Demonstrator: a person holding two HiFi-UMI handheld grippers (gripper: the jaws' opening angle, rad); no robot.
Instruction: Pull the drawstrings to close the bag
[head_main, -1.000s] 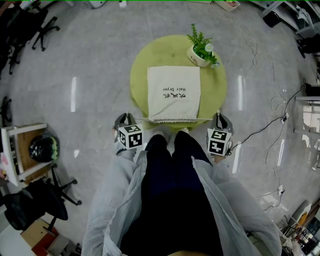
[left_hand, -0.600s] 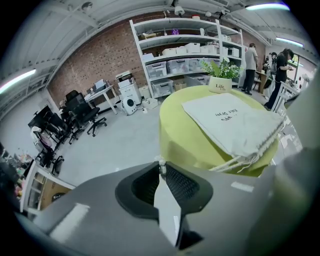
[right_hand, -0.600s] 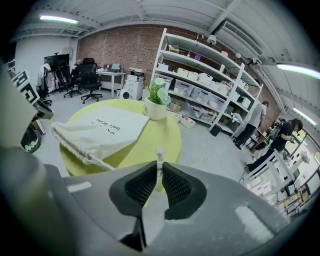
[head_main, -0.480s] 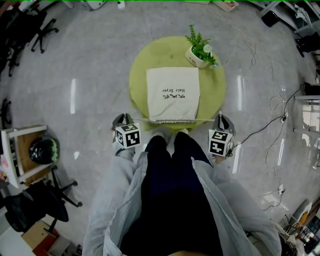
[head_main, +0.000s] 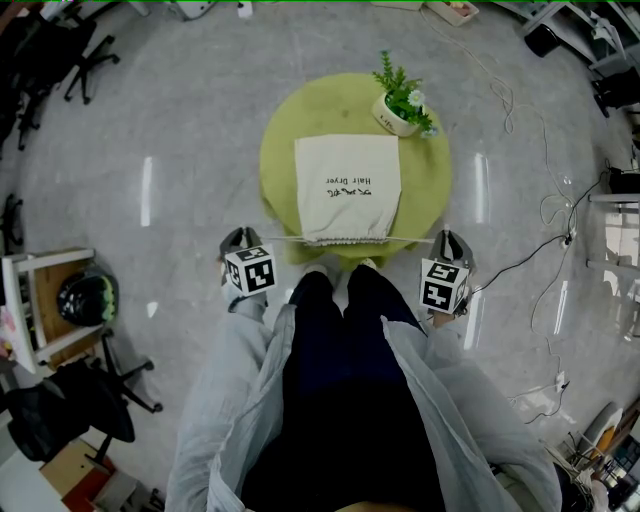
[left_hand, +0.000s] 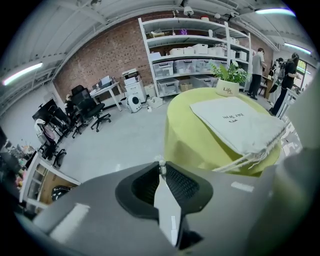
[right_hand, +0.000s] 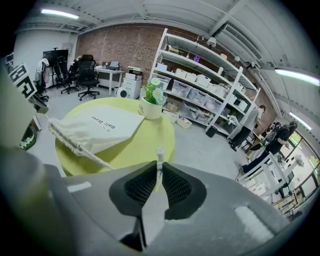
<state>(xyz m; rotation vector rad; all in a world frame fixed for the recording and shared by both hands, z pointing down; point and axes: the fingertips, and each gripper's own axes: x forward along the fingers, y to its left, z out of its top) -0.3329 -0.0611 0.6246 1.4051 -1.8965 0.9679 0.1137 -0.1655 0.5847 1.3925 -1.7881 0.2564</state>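
Note:
A cream drawstring bag (head_main: 348, 188) lies flat on the round green table (head_main: 285, 130), its gathered mouth toward me. Its drawstring (head_main: 290, 239) runs taut along the table's near edge, out to both sides. My left gripper (head_main: 240, 241) is off the table's left front edge, shut on the left cord's knotted end (left_hand: 160, 163). My right gripper (head_main: 448, 240) is off the right front edge, shut on the right cord's end (right_hand: 159, 154). In the left gripper view the bag (left_hand: 235, 122) lies to the right; in the right gripper view the bag (right_hand: 100, 127) lies to the left.
A potted plant (head_main: 403, 98) stands at the table's far right. A white stool with a dark helmet (head_main: 85, 297) and a black office chair (head_main: 70, 410) are at my left. Cables (head_main: 540, 250) trail over the floor at right. Shelving (right_hand: 200, 85) and people stand beyond.
Both grippers have moved a little outward, the left one leftward and the right one rightward, with the cord ends in them. The bag has stayed in place.

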